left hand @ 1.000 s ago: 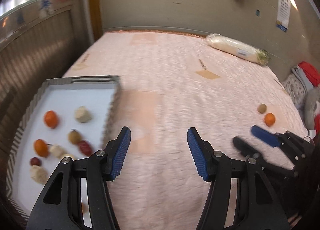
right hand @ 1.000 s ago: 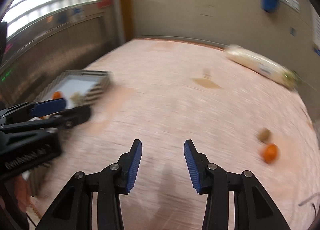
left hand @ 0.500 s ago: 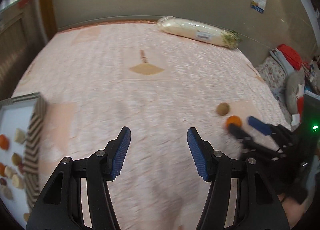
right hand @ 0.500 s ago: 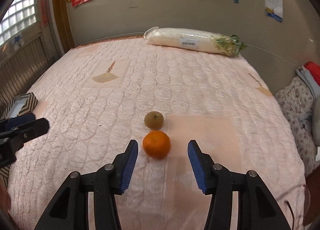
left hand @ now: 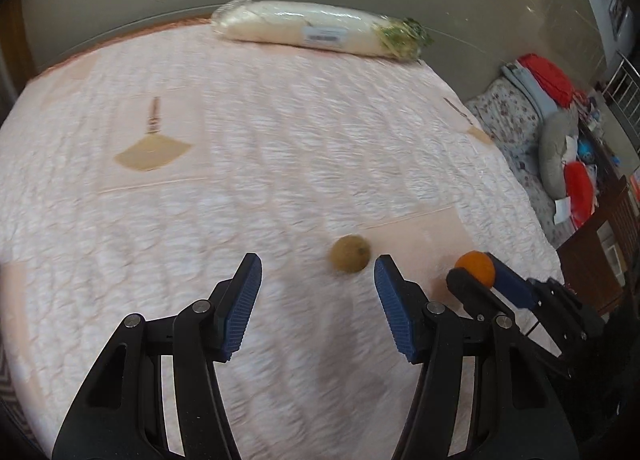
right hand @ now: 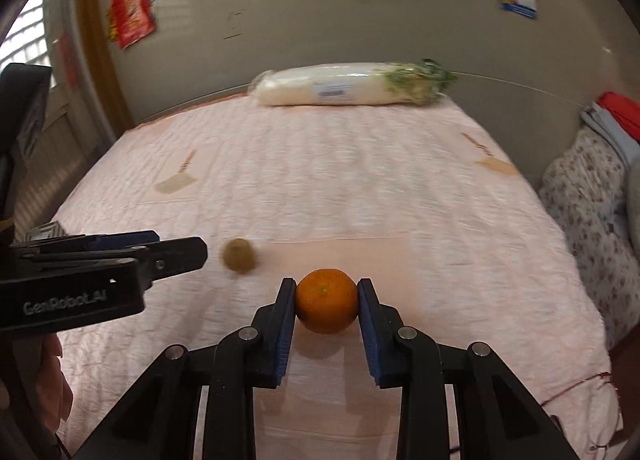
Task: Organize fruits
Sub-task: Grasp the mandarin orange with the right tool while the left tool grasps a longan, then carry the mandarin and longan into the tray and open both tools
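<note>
The small round orange (right hand: 327,301) sits on the pink quilt (right hand: 320,188), looks light, smooth and squashy, and the right gripper (right hand: 326,314) is closing on its sides, while the left gripper (left hand: 318,302) is spread wide near the brown kiwi (left hand: 350,259).

Orange (right hand: 326,306) on bed (right hand: 360,196), kiwi (right hand: 239,255) left, radish (right hand: 352,85) behind
</note>
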### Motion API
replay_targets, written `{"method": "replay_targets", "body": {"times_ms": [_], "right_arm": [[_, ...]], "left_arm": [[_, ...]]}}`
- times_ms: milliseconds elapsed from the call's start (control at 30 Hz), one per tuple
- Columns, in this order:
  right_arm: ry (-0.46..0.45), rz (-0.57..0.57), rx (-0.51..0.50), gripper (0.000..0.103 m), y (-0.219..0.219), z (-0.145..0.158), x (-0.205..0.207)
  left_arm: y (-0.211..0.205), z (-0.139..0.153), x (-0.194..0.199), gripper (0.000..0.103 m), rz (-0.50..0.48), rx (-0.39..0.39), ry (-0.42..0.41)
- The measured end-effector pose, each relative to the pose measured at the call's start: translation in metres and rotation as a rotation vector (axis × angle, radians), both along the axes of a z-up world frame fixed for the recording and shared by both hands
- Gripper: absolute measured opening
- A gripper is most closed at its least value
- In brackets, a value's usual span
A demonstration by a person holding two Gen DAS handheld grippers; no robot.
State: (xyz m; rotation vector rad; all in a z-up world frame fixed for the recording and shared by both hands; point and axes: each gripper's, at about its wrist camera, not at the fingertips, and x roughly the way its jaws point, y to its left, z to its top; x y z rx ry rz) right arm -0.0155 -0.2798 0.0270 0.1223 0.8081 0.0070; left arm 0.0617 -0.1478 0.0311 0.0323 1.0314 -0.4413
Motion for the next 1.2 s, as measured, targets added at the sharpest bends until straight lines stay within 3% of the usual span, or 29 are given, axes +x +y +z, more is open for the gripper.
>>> {"method": "replay_targets", "body": {"times_ms": [167, 200, 233, 300, 633, 1200], "right_arm": [[-0.007, -0.019, 0.044, 0.030, -0.014, -0.001, -0.001], [-0.010, -0.017, 0.046, 0.030, -0.013, 0.000, 0.000], [-0.014, -0.014, 0.049, 0.030, -0.013, 0.001, 0.000], [-0.019, -0.009, 0.050, 0.030, -0.012, 0.002, 0.000], [-0.032, 0.028, 0.051, 0.030, 0.013, 0.011, -0.008], [-0.027, 0.264, 0.042, 0.030, 0.154, 0.013, -0.031]], "left_arm": [[-0.016, -0.010, 0.009, 0.059, -0.024, 0.017, 0.024], [-0.016, -0.012, 0.011, 0.052, -0.018, 0.018, 0.025], [-0.017, -0.015, 0.013, 0.034, -0.018, 0.018, 0.032], [-0.017, -0.020, 0.017, 0.025, -0.026, 0.006, 0.063], [0.029, -0.002, -0.004, 0.025, 0.030, 0.002, 0.022], [0.162, 0.020, -0.093, 0.025, 0.269, 0.118, -0.143]]}}
